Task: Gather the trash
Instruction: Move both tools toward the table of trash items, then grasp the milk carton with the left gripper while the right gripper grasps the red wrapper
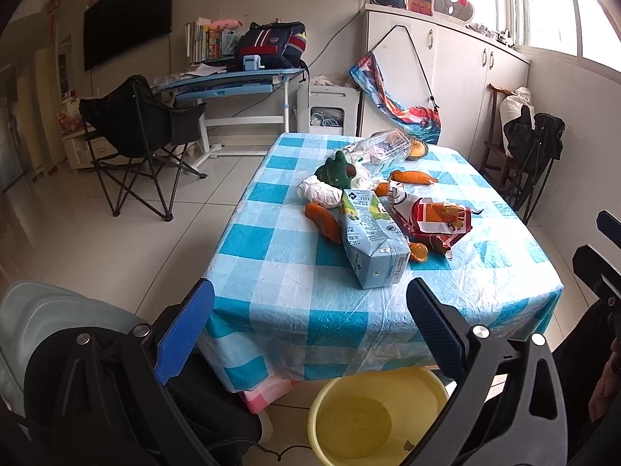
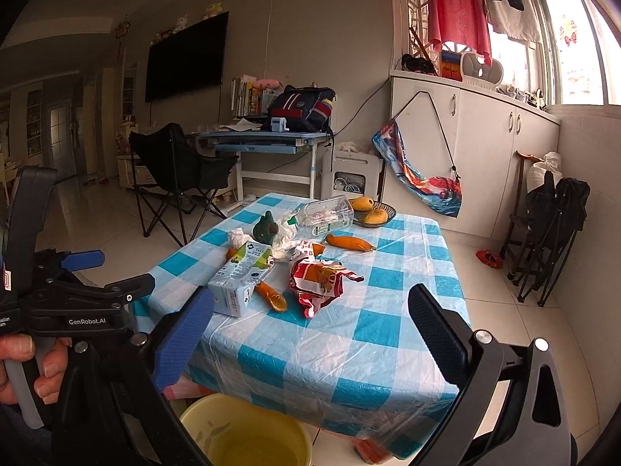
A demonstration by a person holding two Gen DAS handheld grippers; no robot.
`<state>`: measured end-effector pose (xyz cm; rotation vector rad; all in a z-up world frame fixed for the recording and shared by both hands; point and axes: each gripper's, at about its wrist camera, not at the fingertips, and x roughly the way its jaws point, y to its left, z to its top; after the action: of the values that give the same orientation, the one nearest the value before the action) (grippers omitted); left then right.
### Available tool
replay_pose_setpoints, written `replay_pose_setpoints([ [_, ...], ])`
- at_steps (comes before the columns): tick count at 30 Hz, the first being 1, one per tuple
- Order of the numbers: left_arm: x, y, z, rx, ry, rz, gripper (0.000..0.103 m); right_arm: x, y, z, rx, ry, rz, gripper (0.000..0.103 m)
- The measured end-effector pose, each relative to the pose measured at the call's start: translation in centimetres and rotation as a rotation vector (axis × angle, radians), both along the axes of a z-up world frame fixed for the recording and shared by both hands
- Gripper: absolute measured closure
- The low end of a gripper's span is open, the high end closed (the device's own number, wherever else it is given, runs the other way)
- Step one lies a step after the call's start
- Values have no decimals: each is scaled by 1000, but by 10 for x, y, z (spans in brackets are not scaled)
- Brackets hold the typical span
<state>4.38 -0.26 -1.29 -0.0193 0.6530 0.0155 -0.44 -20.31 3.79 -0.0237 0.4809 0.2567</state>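
Trash lies in a heap on the blue checked table point(image 1: 295, 287): a milk carton point(image 1: 368, 240) on its side, a red snack wrapper point(image 1: 438, 221), crumpled white paper point(image 1: 318, 192) and a clear plastic bottle point(image 1: 384, 147). Carrots point(image 1: 322, 221) lie among them. A yellow bucket point(image 1: 376, 415) stands on the floor under the table's near edge. My left gripper point(image 1: 310, 326) is open and empty, short of the carton. My right gripper point(image 2: 310, 334) is open too, over the near table edge, with the carton point(image 2: 244, 279), wrapper point(image 2: 318, 279) and bucket point(image 2: 248, 431) in its view.
A green plush toy point(image 1: 337, 171) and a bowl of fruit point(image 1: 417, 149) sit at the far end of the table. A black folding chair point(image 1: 136, 136) and a blue desk point(image 1: 233, 81) stand to the left. White cabinets point(image 1: 446, 77) line the right wall.
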Motion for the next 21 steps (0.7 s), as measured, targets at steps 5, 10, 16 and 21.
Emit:
replay_pose_setpoints([
  [5, 26, 8, -8, -43, 58, 13, 7, 31, 3, -9, -5, 37, 39, 9],
  [10, 59, 1, -13, -124, 108, -12, 7, 63, 0, -21, -15, 122, 62, 18],
  [16, 98, -38, -22, -88, 133, -48, 7, 100, -9, -37, -26, 216, 60, 21],
  [21, 130, -61, -46, 1, 196, -42, 7, 131, -11, -55, 3, 323, 87, 21],
])
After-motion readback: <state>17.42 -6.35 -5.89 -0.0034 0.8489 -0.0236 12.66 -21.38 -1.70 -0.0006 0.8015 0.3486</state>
